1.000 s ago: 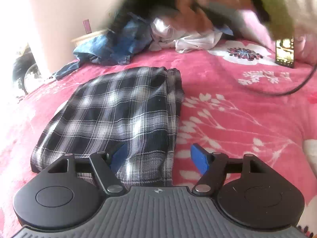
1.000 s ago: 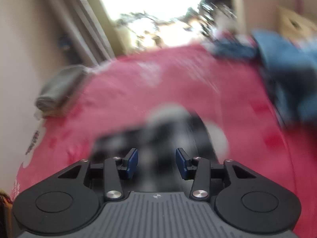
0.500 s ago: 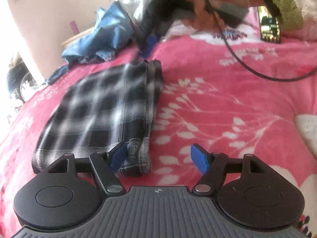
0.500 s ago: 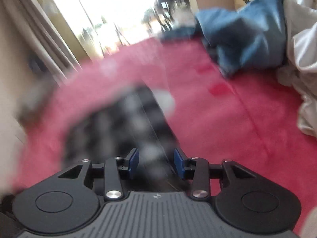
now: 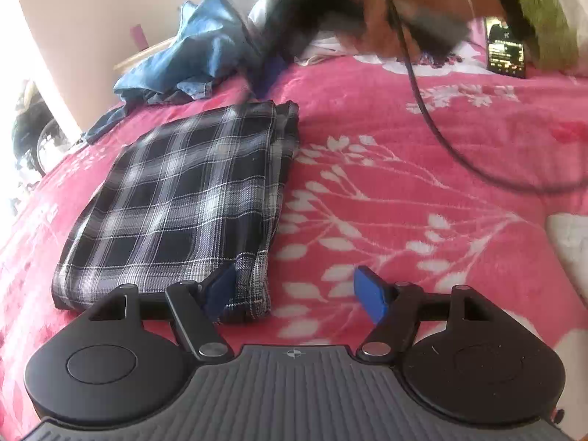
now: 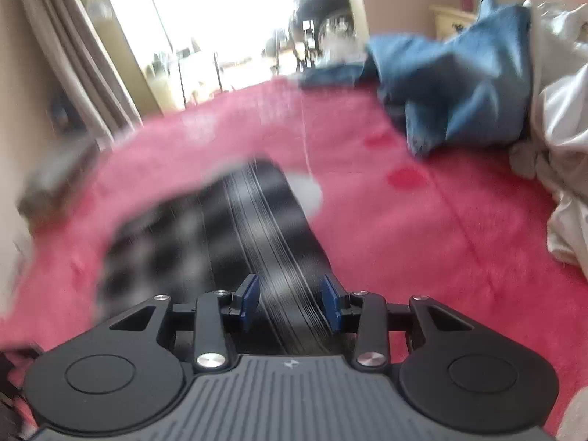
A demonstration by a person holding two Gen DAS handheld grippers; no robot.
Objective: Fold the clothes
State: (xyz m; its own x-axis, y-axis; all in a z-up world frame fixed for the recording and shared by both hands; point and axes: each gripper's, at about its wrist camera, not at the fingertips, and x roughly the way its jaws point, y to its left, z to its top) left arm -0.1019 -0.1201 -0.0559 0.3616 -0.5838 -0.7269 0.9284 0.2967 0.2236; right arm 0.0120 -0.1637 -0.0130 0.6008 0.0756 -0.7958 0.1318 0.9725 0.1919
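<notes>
Plaid garment (image 5: 176, 205) folded flat, near corner under left hand-held gripper (image 5: 294, 292)

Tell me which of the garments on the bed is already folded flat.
The black-and-white plaid garment; the blue one and white one lie crumpled in a heap.

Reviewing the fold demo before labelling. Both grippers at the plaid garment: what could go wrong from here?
1. The left hand-held gripper is open, with only the near right corner of the folded plaid garment between its fingers; a pinch may catch just the top layers and undo the fold.
2. The black cable trails across the pink bedspread and could snag.
3. The right hand-held gripper view is motion-blurred, so its aim over the garment is uncertain.
</notes>
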